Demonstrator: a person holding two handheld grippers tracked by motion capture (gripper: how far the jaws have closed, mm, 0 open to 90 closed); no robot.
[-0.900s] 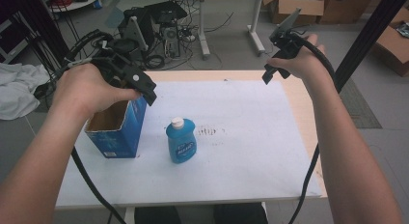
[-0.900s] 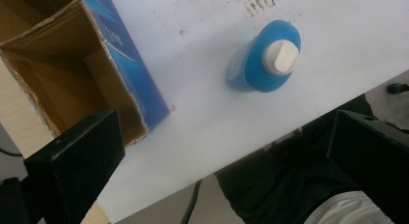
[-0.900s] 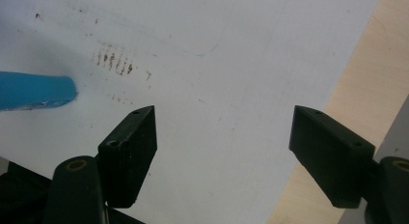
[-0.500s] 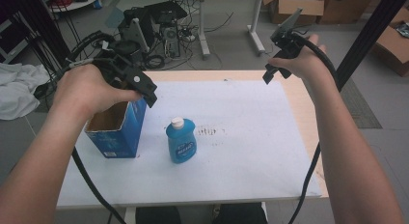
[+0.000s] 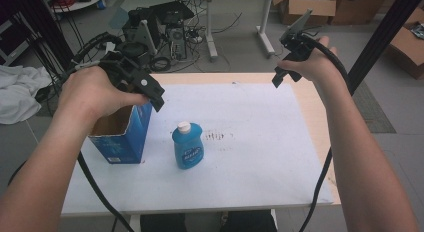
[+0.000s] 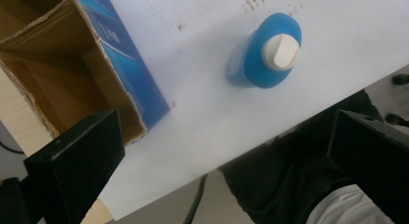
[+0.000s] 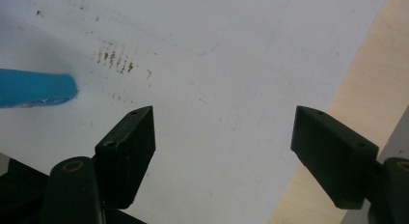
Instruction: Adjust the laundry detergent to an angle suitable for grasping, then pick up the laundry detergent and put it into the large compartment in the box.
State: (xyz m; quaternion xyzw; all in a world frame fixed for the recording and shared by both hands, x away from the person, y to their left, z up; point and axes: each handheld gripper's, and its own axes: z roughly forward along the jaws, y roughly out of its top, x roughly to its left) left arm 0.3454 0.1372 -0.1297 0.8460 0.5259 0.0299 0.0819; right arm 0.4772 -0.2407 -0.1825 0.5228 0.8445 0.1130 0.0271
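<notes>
Above the box [image 5: 120, 137] I'm hovering my left tongs [image 6: 217, 151], jaws spread wide and holding nothing. The bottle [image 5: 188, 146] stands upright just right of the box, cap on, apart from it. My right tongs [image 7: 222, 156] hang well right of the box, past the bottle, equally wide and empty. I'd say this is the approach, nothing gripped yet. Next move: drop the left tongs off the box and straddle the bottle's body squarely. The box wall sits close on that side, so clipping it is the risk. Otherwise the white surface [image 5: 260, 157] around is bare.
</notes>
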